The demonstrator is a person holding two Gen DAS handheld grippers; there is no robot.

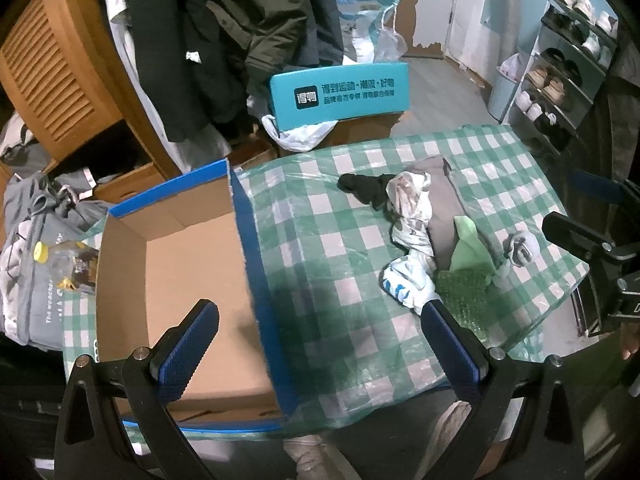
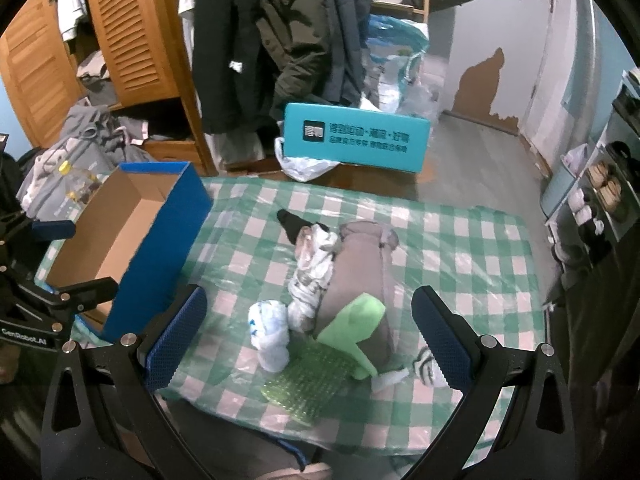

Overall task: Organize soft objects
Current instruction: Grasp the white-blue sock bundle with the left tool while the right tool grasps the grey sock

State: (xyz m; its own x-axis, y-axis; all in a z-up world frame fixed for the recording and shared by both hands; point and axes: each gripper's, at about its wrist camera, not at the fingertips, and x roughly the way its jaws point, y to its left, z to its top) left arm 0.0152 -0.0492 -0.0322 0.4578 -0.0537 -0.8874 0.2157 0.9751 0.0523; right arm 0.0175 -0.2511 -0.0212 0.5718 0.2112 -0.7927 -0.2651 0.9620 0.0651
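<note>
Both the left hand-held gripper [image 1: 320,344] and right hand-held gripper [image 2: 308,328] hang released, grasping nothing. The soft pile [image 2: 352,276] lies on the desk [image 2: 480,248], at three o'clock from the open box [image 2: 120,224]. Tangled pieces could drag neighbours off the desk's near edge.

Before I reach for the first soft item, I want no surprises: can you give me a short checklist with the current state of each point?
1. Blue cardboard box open and free of clothing: ok, only bare cardboard shows inside.
2. Right hand-held gripper open and holding nothing: ok.
3. Left hand-held gripper open and holding nothing: ok, over the box edge.
4. Soft items within view on the checkered tablecloth: ok; black sock, grey garment, green cloth, white sock lie in one pile.
5. Items separable: cannot tell, they overlap.
6. Striped sock reachable: ok, beside the right finger.
</note>
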